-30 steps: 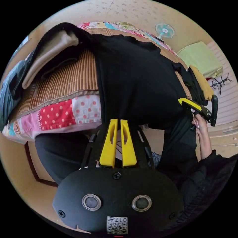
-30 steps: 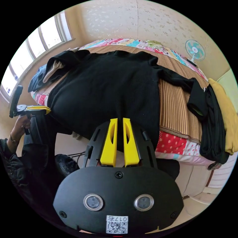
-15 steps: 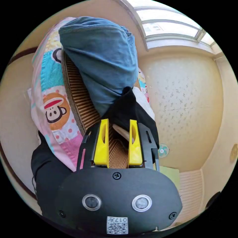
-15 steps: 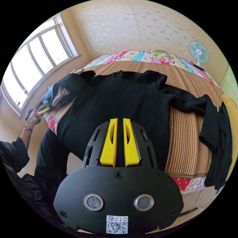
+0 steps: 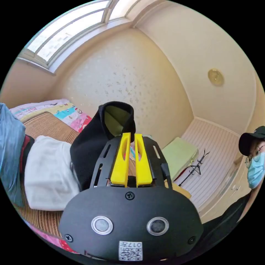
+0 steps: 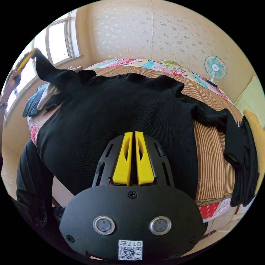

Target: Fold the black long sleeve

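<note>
Two grippers share the black long sleeve (image 6: pixel 121 110) spread across frame centre: my left gripper (image 5: pixel 131 138) pinches its raised cuff (image 5: pixel 117 117), my right gripper (image 6: pixel 132 138), jaws nearly together, seems to clamp the hem, so I should carry that cuff inward, keeping it taut.

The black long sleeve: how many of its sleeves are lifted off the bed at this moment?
1. One sleeve of the black long sleeve is raised by the left gripper; the other sleeve lies on the bed.
</note>
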A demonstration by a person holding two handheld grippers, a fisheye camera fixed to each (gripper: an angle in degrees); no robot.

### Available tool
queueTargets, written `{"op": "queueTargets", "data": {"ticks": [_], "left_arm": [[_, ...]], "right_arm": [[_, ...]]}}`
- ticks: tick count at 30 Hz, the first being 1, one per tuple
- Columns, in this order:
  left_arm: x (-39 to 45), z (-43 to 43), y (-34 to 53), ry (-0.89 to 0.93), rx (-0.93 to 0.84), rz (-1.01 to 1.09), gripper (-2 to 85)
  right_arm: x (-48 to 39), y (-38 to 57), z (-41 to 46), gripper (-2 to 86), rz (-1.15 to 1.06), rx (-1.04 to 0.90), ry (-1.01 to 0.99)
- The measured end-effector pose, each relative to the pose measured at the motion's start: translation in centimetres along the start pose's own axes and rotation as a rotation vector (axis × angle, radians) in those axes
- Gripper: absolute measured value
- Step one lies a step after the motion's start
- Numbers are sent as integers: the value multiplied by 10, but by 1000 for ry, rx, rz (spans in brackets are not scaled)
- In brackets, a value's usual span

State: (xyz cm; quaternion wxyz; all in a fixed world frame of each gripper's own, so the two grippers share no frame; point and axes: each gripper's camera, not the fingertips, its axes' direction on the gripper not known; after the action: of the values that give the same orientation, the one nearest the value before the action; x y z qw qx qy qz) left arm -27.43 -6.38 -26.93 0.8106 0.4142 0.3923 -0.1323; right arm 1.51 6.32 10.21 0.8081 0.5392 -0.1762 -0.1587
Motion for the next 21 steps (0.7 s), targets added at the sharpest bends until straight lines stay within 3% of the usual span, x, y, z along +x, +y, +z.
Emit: {"op": "queueTargets", "data": {"ticks": [3,6,9,17,21], "left_arm": [[18,119,37,139,-180,8,35],[21,211,95,139,-363,12,39],[14,249,146,157,-483,-16,45],[-36,136,190,116,-456,-286,75],[-72,47,191,148,-346,-464,83]], "right_arm": [[0,1,-3,21,-2,1,4],[-2,1,-5,21,-13,2,24],[4,0,-8,21,-5,7,3],[35,-13,-28,32,33,-36,-115],[98,-9,-99,70,120,113,194]]}}
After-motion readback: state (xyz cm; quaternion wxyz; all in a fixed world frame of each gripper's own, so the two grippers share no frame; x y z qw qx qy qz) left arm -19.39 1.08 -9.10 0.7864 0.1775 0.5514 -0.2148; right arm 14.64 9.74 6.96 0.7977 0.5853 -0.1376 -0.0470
